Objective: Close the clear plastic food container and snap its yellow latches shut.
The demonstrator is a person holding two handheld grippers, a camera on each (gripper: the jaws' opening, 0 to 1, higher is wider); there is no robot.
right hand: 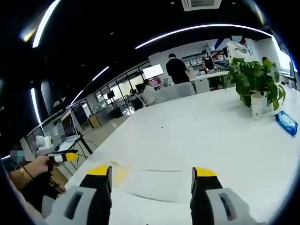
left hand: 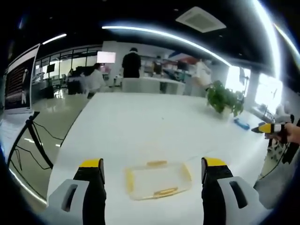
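White bench (left hand: 140,126) stretches ahead of you, with the clear container (left hand: 158,179) low between your left fingers.

From largest to smallest: the bench runs far back toward people standing at the room's end. In the right gripper view a potted plant (right hand: 255,84) stands on it in a white pot, with a blue packet (right hand: 286,123) just beside. Your container lies flat on the bench, clear-walled with yellow latches (left hand: 165,191) along its edges; in the right gripper view its yellow-tinted corner (right hand: 119,173) sits near your left-hand finger. Your left gripper (left hand: 153,176) has its fingers spread wide, holding nothing, one either side of the container without touching it. Your right gripper (right hand: 152,180) is likewise spread apart and empty, above the container's near part.
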